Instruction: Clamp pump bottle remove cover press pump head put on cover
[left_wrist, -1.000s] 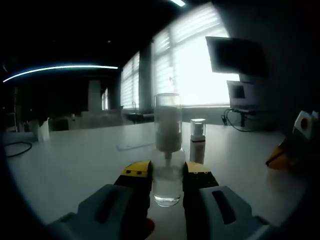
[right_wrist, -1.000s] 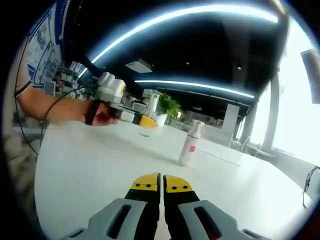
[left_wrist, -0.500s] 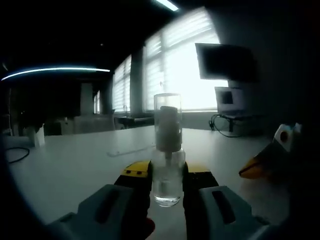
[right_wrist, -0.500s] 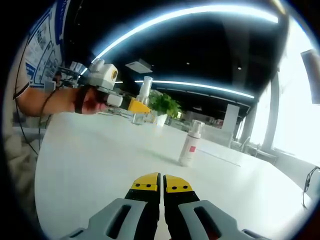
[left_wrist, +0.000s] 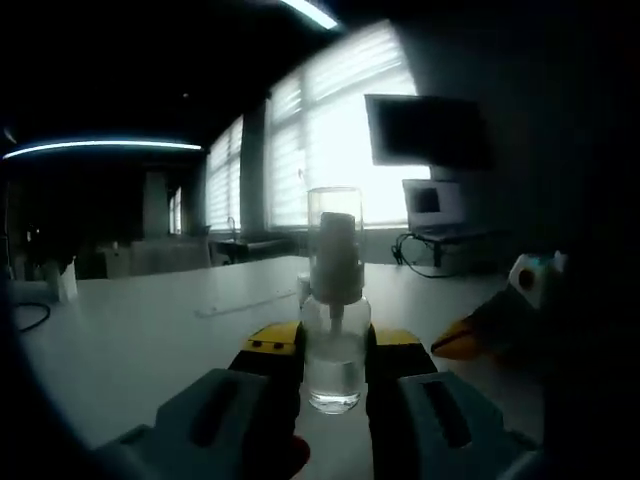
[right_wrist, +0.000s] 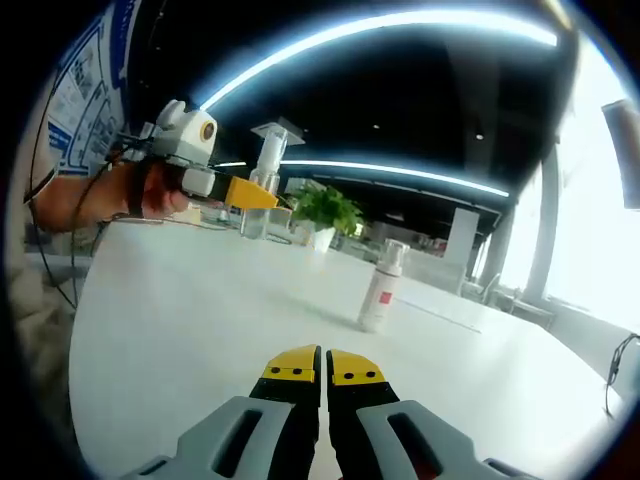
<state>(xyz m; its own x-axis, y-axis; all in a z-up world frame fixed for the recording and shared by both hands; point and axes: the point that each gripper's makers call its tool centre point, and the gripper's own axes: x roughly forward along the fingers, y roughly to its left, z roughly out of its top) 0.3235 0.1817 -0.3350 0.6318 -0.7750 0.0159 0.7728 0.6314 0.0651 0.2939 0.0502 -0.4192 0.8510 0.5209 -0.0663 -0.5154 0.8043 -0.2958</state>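
clear plastic pump bottle (left_wrist: 335, 330), cover (left_wrist: 334, 225) on, clamped upright between the jaws of the left gripper (left_wrist: 334, 352) and held above the white table (right_wrist: 200, 330). right gripper (right_wrist: 322, 368): jaws pressed together on nothing, low over the table, well apart from the bottle. second pump bottle with a pink label (right_wrist: 379, 288): standing on the table beyond the right gripper, untouched. potted plant (right_wrist: 324, 211): behind the clamped bottle. status, as judged: clamping done; cover removal, pump press and re-covering all left to do.
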